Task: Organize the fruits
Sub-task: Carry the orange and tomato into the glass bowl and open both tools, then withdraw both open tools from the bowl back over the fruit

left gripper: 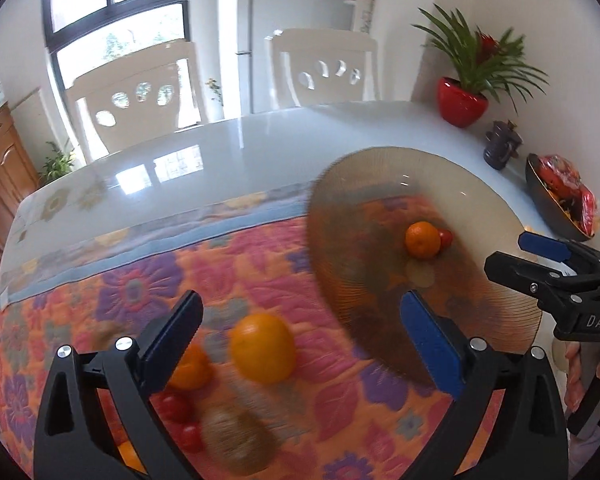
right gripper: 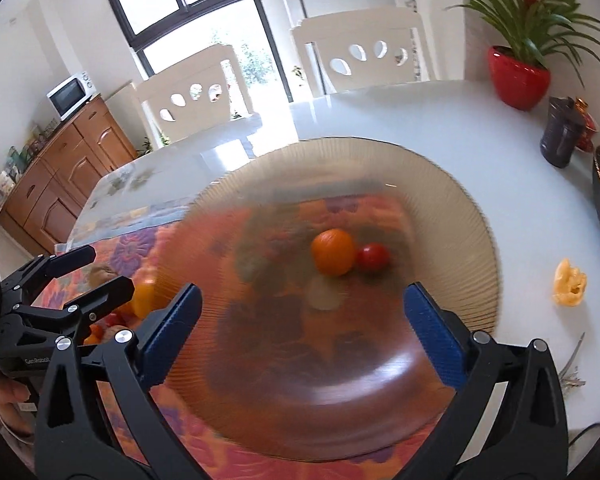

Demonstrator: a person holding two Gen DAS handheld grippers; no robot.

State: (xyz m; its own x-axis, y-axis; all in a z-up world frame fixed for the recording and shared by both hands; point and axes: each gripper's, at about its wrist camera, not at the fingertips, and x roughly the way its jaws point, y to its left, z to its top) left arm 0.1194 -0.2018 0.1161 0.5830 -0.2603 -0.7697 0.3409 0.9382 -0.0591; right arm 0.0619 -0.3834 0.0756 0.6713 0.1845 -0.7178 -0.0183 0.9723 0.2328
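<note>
Both tools gape wide, holding nothing. Under the left tool [left gripper: 300,328] on the floral cloth [left gripper: 100,300] lie one large orange [left gripper: 262,348], a smaller one [left gripper: 190,368], two cherry tomatoes [left gripper: 176,406] and a blurred kiwi [left gripper: 236,436]. The right tool [right gripper: 302,316] hovers over the glass plate [right gripper: 440,184], which holds one mandarin [right gripper: 333,252] and one tomato [right gripper: 373,257]. Only the right view shows yellowish peel [right gripper: 569,287] on the white worktop [right gripper: 420,120]. Farther off stands a red plant pot [right gripper: 518,82].

"DAS" on the right gripper [left gripper: 540,258].
</note>
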